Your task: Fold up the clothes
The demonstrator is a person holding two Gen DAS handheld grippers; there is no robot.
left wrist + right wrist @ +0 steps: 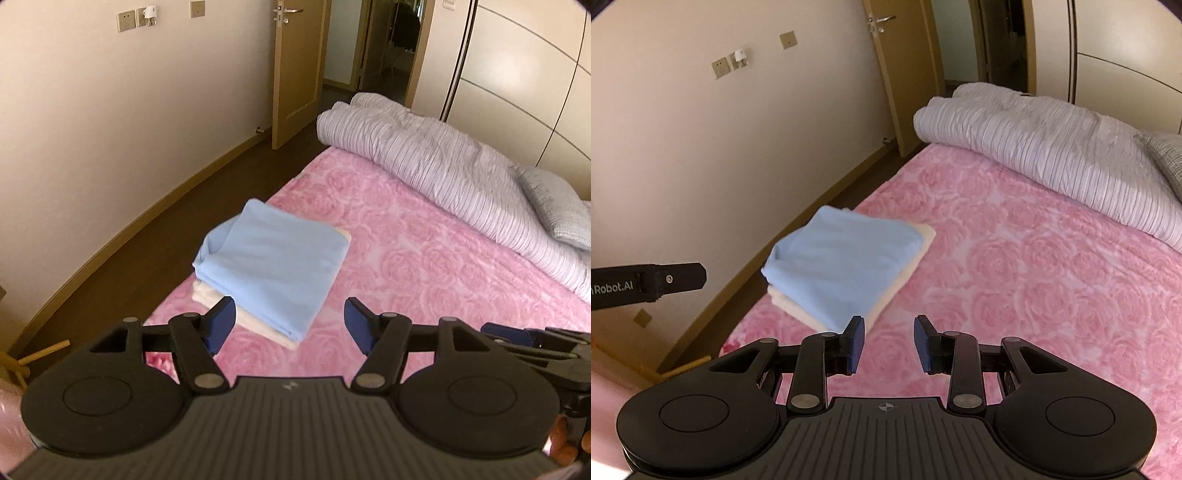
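Folded clothes (271, 264) beyond both empty tongs (290, 319).

Pink rose-patterned bed (424, 251), folded clothes stack (273, 273), rolled striped duvet (443, 162)

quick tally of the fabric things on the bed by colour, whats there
light blue: 1, folded garment on top of the stack
cream: 1, folded garment under the blue one
striped pale lilac: 1, rolled duvet along the far side
grey: 1, pillow by the duvet
pink rose pattern: 1, bed cover under it all
total: 5
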